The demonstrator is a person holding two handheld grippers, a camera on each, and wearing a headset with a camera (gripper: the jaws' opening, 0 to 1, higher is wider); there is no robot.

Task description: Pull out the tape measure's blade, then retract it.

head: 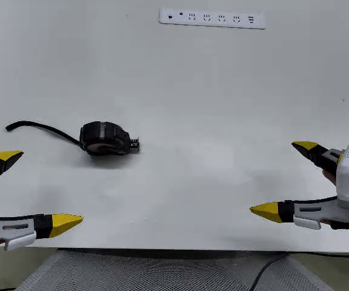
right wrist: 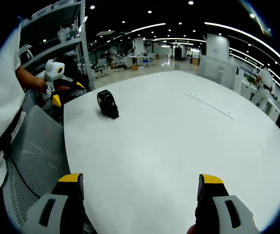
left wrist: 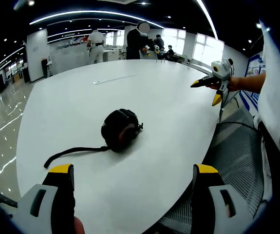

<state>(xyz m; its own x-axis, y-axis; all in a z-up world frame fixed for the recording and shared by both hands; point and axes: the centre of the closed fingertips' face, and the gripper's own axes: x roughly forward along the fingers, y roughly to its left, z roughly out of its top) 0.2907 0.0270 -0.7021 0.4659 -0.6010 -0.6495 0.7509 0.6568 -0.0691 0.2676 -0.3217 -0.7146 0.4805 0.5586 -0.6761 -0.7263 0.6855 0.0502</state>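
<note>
White table (head: pixel 223 109): flat, matte surface. White power strip (head: pixel 211 17): lies flat near the far edge, sockets facing up. Grey mesh seat (head: pixel 162 273): below the near edge, with a black cable (head: pixel 264 271) across it. Metal shelving (right wrist: pixel 57 34): background, right gripper view

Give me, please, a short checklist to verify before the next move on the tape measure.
1. Left hand-held gripper open and empty: ok.
2. Right hand-held gripper open and empty: ok.
3. Tape measure lies free on the table, touched by neither gripper: ok.
4. Blade tip drawn in fully: ok.
5. Strap trails away from the blade tip: ok.
6. Blade lock released: cannot tell.
</note>
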